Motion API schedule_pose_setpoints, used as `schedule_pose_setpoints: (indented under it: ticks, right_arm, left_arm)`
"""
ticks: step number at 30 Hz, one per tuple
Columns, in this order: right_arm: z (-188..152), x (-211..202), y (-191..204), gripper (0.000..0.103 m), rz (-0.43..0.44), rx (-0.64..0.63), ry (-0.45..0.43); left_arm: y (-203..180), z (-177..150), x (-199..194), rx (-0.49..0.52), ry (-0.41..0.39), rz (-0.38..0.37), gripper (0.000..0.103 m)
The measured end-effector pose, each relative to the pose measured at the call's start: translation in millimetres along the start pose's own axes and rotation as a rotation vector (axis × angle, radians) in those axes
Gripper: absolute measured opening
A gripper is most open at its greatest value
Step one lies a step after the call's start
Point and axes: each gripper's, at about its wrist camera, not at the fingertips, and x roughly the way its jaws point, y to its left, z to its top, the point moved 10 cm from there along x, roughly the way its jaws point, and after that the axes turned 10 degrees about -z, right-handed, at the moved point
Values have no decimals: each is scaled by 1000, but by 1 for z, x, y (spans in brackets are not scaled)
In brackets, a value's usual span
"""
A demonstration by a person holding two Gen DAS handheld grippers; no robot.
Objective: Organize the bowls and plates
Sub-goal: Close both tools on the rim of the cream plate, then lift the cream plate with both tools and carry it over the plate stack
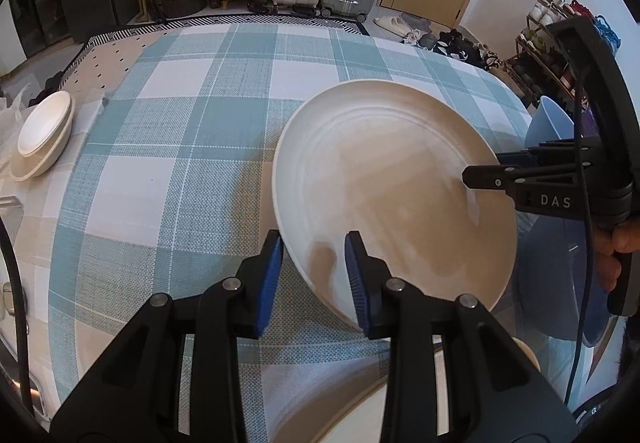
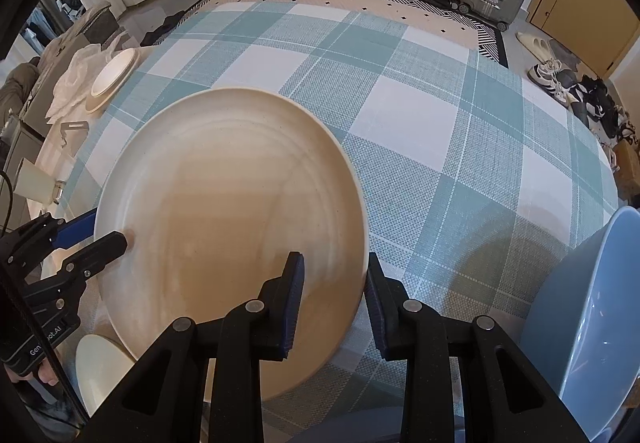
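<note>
A large cream plate (image 1: 392,187) hangs tilted above the checked tablecloth (image 1: 180,147); it also shows in the right wrist view (image 2: 228,227). My left gripper (image 1: 314,275) straddles its near left rim, jaws apart, one pad each side. My right gripper (image 2: 334,303) straddles the opposite rim the same way, and shows in the left wrist view (image 1: 486,177). Whether the pads press the rim I cannot tell. A stack of cream bowls (image 1: 42,135) sits at the table's far left edge.
A blue bowl (image 2: 592,323) stands at the right, also visible behind my right gripper (image 1: 548,123). Another cream dish (image 2: 102,371) lies below the plate near the front edge. Suitcases, drawers and shoes stand beyond the table.
</note>
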Motion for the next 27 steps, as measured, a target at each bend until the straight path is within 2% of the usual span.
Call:
schedule_pose_setpoints:
  ticks: [16,27]
  right_arm:
    - [8,-39,2,30,-11,8,-61]
    - [7,-69,7,30,-18,14,-96]
  left_arm:
    - [-12,16,-47,25,-76,4,29]
    - [-19,14,-74,33,-105,9,29]
